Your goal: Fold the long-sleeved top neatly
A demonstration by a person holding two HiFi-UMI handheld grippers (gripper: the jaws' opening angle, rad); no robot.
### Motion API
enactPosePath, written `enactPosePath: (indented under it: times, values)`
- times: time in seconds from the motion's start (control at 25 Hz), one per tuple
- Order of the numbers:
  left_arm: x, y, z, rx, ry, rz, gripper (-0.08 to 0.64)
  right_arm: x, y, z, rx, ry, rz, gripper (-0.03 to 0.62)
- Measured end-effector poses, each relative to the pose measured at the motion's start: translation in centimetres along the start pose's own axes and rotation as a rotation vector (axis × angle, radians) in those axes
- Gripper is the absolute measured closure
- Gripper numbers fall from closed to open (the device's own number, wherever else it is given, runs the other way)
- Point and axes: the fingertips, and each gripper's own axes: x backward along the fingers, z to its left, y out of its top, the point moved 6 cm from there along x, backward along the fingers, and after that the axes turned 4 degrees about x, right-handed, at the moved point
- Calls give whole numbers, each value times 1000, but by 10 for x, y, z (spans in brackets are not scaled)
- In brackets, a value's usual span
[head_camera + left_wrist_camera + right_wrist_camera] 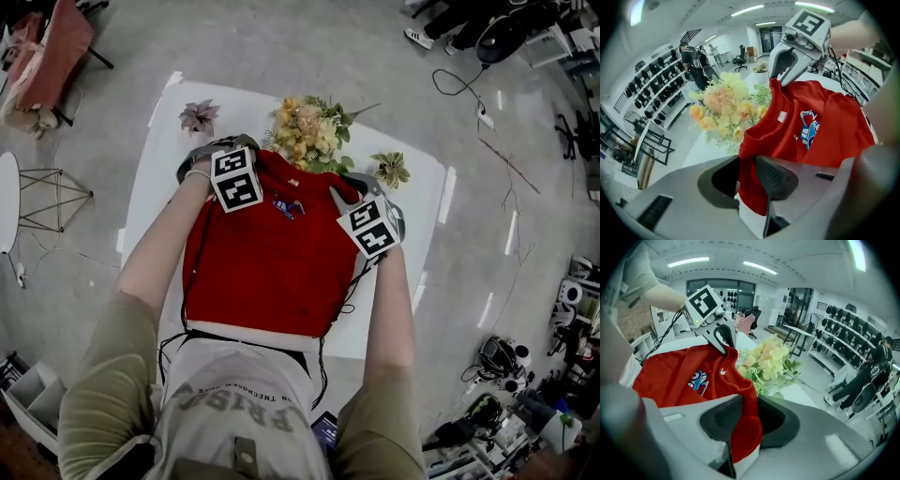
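The left gripper [751, 180] and right gripper [740, 427] each gripped a corner of the red fabric long-sleeved top [267, 262], apparently holding that edge taut for folding.

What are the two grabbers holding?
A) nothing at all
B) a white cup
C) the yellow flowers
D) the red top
D: the left gripper and the right gripper each pinch an edge of the red top between their jaws; the flowers sit beyond it, in neither gripper.
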Motion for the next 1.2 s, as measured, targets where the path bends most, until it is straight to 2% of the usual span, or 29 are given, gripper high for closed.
enactPosePath:
  times: [0.08, 0.16, 0.36, 0.56, 0.72, 0.88, 1.04, 1.2]
  values:
    - [9, -1, 1, -20, 33, -32, 485, 9, 0, 0, -9, -6, -18, 540]
    - [21, -3, 1, -28, 66, -80, 505, 21, 1, 3, -5, -21, -38, 543]
    - [72, -6, -11, -74, 161, -212, 515, 67, 15, 23, 39, -113, -107, 549]
    - [131, -25, -50, -121, 219, -313, 515, 118, 27, 77, 112, -184, -153, 549]
    - [144, -56, -101, -159, 188, -302, 515, 133, 14, 136, 141, -176, -105, 549]
    - [133, -89, -150, -163, 101, -253, 515, 128, -8, 186, 90, -157, -46, 549]
    - [124, -106, -183, -171, 71, -228, 517, 121, -29, 217, 58, -151, 17, 549]
    - [126, -114, -208, -144, 35, -234, 517, 129, -37, 237, -14, -148, 25, 549]
